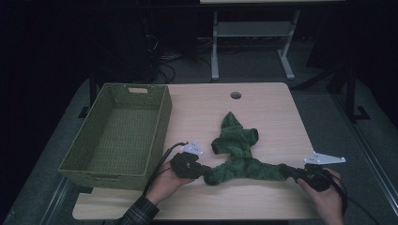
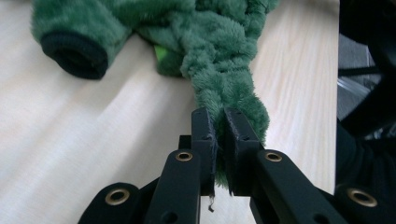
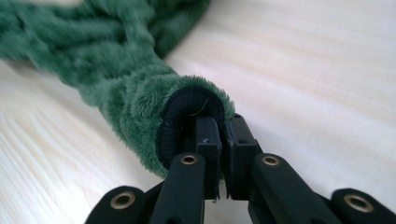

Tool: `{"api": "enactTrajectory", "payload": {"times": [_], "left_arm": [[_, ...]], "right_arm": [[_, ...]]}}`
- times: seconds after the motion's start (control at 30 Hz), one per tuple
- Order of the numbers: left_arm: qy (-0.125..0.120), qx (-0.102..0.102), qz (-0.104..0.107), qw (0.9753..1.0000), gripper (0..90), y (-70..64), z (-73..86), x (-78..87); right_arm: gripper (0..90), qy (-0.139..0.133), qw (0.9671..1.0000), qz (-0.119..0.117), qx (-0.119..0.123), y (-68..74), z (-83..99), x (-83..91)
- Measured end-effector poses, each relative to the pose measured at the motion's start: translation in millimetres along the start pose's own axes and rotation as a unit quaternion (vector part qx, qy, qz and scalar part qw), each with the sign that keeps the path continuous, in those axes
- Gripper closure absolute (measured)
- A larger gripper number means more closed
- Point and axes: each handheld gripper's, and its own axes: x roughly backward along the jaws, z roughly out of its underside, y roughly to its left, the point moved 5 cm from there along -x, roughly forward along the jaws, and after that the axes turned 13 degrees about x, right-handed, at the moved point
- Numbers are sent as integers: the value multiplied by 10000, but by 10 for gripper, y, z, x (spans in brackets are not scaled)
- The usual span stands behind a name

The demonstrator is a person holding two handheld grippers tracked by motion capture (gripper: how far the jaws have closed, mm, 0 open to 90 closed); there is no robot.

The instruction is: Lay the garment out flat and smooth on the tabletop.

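While both tools (image 2: 219, 116) (image 3: 219, 123) clamp green garment (image 1: 234, 150), high view adds basket (image 1: 162, 112) beside it.

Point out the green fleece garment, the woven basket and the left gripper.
green fleece garment (image 1: 234, 140), high view, on its bunched middle.
woven basket (image 1: 162, 119), high view, on its right wall.
left gripper (image 2: 219, 122), left gripper view, at the tips of its jaws, clamped on the garment's end.

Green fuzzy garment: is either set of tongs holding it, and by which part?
Both hold the green fuzzy garment. The left tongs pinch the end of one stretched limb; the right tongs pinch the dark ribbed cuff of the opposite limb.
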Motion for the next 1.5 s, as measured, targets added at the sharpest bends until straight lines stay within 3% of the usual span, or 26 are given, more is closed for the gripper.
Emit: {"api": "enactTrajectory", "payload": {"times": [0.17, 0.27, 0.37, 0.53, 0.7, 0.87, 1.2, 1.5], "left_arm": [[269, 29, -124, 9996, 831, 41, 110, -105], [396, -18, -252, 9989, 825, 71, 144, -174], [459, -110, -325, 9984, 783, 71, 165, -218], [229, -168, -409, 9988, 584, 40, 98, -130], [21, -164, -422, 9990, 508, 50, 24, -33], [30, -204, -486, 9986, 493, 62, 10, -75], [1, -367, -607, 9975, 493, 80, 11, -183], [98, -548, -694, 9960, 493, 57, 52, -286]], "right_arm": [[862, 368, 9993, -103, 33, 63, 129, -91], [860, 391, 9992, -110, 21, 59, 125, -109], [794, 316, 9994, -149, -35, 41, 133, -107], [676, -50, 9998, -98, -138, -19, 71, -5], [629, -385, 9991, -8, -151, -100, -129, 111], [631, -505, 9987, -27, -51, -139, -360, 49], [654, -635, 9978, -198, 83, -228, -980, -277], [667, -528, 9979, -339, 188, -223, -1458, -628]]}}
